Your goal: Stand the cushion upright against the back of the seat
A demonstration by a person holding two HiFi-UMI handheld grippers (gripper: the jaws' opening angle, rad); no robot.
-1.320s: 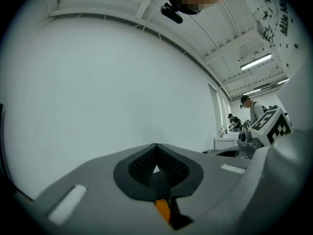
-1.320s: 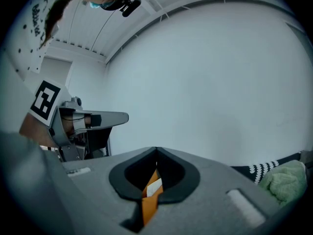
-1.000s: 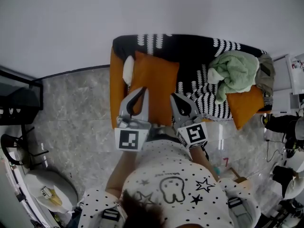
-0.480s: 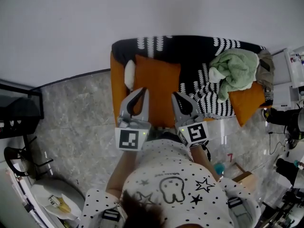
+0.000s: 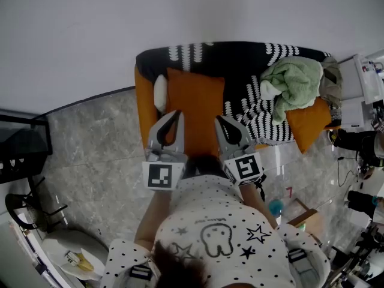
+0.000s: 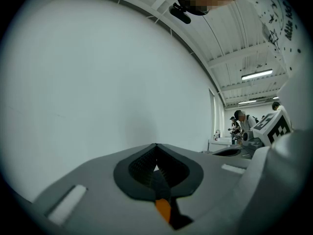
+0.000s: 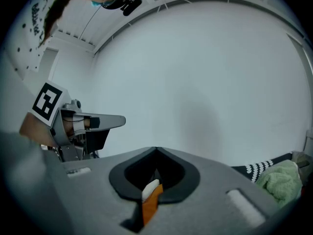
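Head view: the left gripper (image 5: 176, 114) and right gripper (image 5: 219, 121), jaws pressed together and holding nothing, flank the orange cushion (image 5: 195, 104) between their tips. Left gripper view: orange glimpsed beneath the meeting jaws. Right gripper view: likewise. Nudged unevenly by closed tips, the cushion could slump or slide sideways along the seat back (image 5: 240, 57).

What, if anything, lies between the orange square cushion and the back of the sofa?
Nothing visible does. The orange square fabric cushion has its far edge at the sofa back, draped in black-and-white knit. A small white object lies beside its left edge, and the crumpled green cloth sits apart to the right.
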